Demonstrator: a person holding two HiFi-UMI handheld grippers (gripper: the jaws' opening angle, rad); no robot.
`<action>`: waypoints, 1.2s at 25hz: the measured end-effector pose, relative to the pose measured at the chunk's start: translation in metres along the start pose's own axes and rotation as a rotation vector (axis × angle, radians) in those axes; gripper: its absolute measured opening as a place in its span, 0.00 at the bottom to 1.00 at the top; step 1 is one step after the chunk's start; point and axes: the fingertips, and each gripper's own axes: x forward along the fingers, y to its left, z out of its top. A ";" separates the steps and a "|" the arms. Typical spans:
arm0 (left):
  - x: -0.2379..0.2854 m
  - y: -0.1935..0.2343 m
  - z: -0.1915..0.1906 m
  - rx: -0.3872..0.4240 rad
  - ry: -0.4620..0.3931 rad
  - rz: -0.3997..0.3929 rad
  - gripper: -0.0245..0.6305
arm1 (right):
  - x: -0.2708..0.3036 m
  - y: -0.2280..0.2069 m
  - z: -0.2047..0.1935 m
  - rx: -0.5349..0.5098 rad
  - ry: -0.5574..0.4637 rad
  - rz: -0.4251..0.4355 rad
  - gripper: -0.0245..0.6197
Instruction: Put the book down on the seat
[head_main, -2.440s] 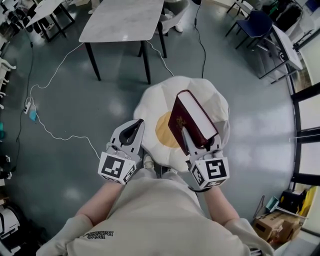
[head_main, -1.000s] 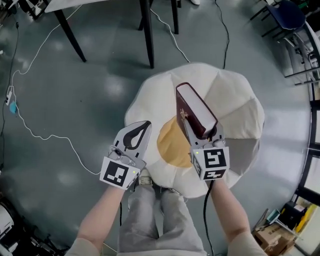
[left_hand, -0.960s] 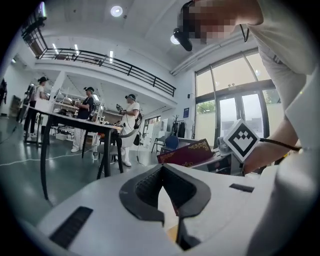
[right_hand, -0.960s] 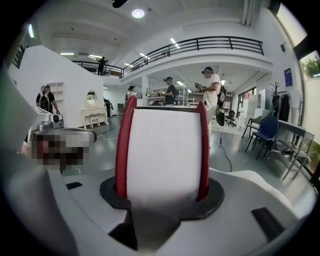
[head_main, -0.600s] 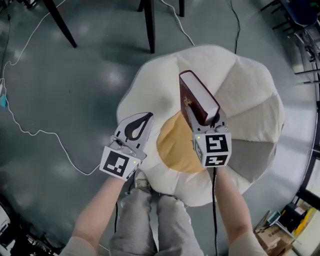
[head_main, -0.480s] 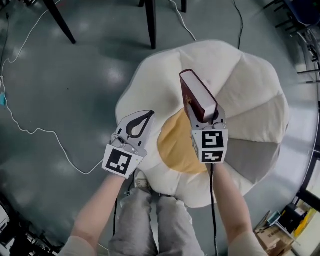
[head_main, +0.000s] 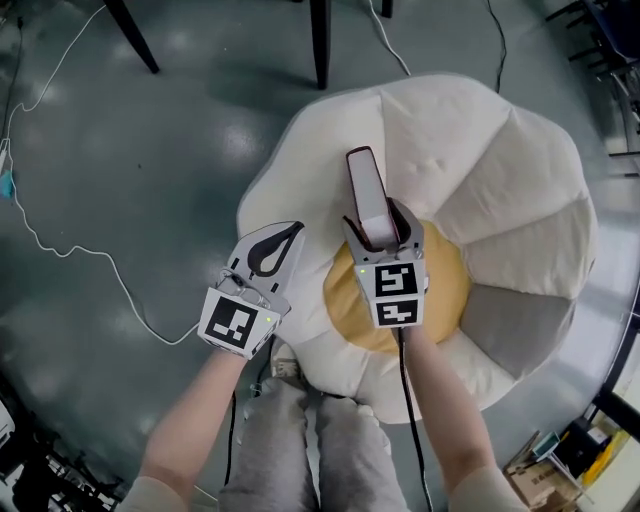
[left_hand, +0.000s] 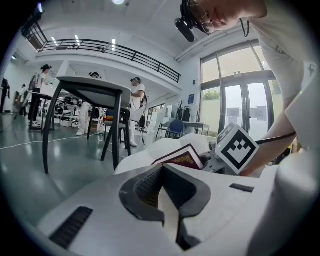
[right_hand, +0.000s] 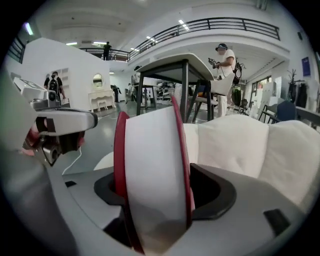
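Note:
The dark red book (head_main: 366, 192) stands on edge, page block up, over the flower-shaped white seat cushion (head_main: 490, 150), by its yellow centre (head_main: 445, 292). My right gripper (head_main: 381, 224) has its jaws around the book's near end and they are opening. In the right gripper view a dark gap shows between the book (right_hand: 155, 165) and the right jaw. My left gripper (head_main: 283, 238) is shut and empty, hovering at the cushion's left edge. The left gripper view shows the book (left_hand: 180, 159) beyond the closed jaws.
Dark table legs (head_main: 320, 40) stand on the grey floor beyond the cushion. A white cable (head_main: 60, 250) snakes across the floor at left. Cardboard boxes (head_main: 560, 465) sit at the bottom right. The person's legs (head_main: 320, 450) are right behind the cushion.
The right gripper has moved left toward the cushion's centre and the book has turned more upright on its edge. Its jaws now stand wider around the book. The left gripper has hardly moved.

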 end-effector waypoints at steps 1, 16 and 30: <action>-0.002 0.000 -0.001 -0.005 0.000 0.003 0.04 | 0.001 0.008 0.001 0.023 -0.011 0.030 0.54; -0.030 -0.019 0.011 -0.005 0.007 0.019 0.04 | -0.021 0.061 -0.013 0.201 -0.028 0.236 0.70; -0.073 -0.068 0.138 0.062 0.055 0.071 0.04 | -0.182 -0.007 0.105 0.219 -0.170 -0.014 0.30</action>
